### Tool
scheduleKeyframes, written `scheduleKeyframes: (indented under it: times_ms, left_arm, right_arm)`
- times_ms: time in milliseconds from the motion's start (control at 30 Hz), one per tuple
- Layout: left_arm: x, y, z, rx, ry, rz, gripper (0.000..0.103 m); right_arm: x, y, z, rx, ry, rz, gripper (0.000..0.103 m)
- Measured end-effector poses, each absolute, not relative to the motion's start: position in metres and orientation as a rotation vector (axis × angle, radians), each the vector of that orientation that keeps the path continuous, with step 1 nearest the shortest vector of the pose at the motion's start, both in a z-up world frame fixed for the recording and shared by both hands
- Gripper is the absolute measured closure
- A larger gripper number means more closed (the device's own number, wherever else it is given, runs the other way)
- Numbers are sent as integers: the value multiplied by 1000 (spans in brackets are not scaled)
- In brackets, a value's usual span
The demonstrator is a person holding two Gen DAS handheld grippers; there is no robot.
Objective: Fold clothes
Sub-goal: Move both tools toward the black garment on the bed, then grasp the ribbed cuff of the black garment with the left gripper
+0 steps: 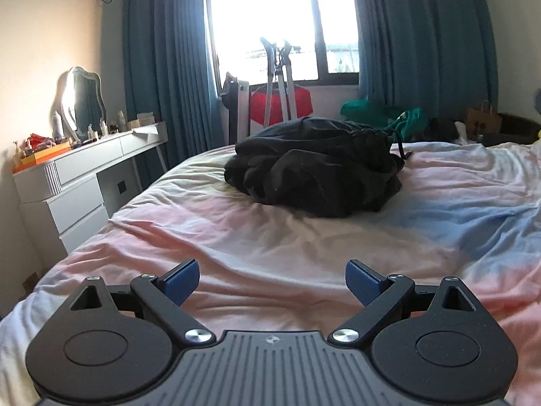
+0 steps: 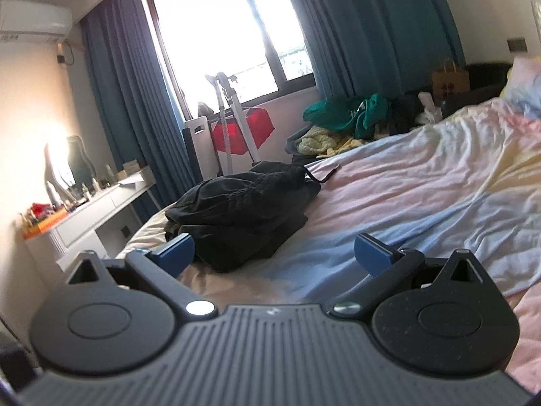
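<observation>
A black garment [image 1: 316, 165] lies bunched in a loose heap on the bed [image 1: 270, 237], toward the far left part of the mattress, with a thin drawstring [image 2: 321, 177] trailing from its far end onto the sheet. It is crumpled, with folds and a gathered waistband showing on top; no part of it is laid flat. The bed's cover is a wrinkled sheet in pale pink, blue and cream patches.

The left gripper [image 1: 272, 279] hovers low over the near part of the bed, well short of the garment, its blue-padded fingers [image 1: 182, 279] spread wide apart with nothing between them. The right gripper [image 2: 274, 253] is nearer the heap, tilted, and its fingers [image 2: 373, 253] are likewise spread wide and hold nothing; in its view the left finger overlaps the near edge of the black cloth, though whether it touches cannot be told.

Left of the bed stands a white desk [image 1: 84, 176] with drawers, carrying a mirror [image 1: 84, 99], small bottles and an orange tray [image 1: 42, 155]. Behind the bed, blue curtains [image 1: 162, 50] frame a bright window [image 1: 270, 17], with a red item [image 1: 280, 103] and a metal stand below it. A pile of green [image 2: 345, 111] and yellow clothes sits beyond the far side, near a brown paper bag [image 2: 451, 79]. An air conditioner [image 2: 33, 20] hangs on the left wall.
</observation>
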State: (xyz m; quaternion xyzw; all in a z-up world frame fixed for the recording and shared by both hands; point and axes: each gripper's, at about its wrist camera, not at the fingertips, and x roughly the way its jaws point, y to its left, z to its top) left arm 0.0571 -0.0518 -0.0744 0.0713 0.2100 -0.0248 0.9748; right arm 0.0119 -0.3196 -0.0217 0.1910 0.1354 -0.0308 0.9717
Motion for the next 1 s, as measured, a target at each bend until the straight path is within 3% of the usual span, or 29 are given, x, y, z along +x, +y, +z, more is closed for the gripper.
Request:
scheduleKeyframes:
  times_ms: [333,833,1000]
  left_arm:
    - [132,-135,-73,318,357,-103,8]
    - [311,-280,-88,459,266,68,8]
    - [352,-285,-107,547,384,145,21]
  right_arm:
    - [15,-352,-33,424,326,-192,0]
    - [53,-392,-84,513,388,-387,0]
    - [68,-387,-96,508,413,-363,0]
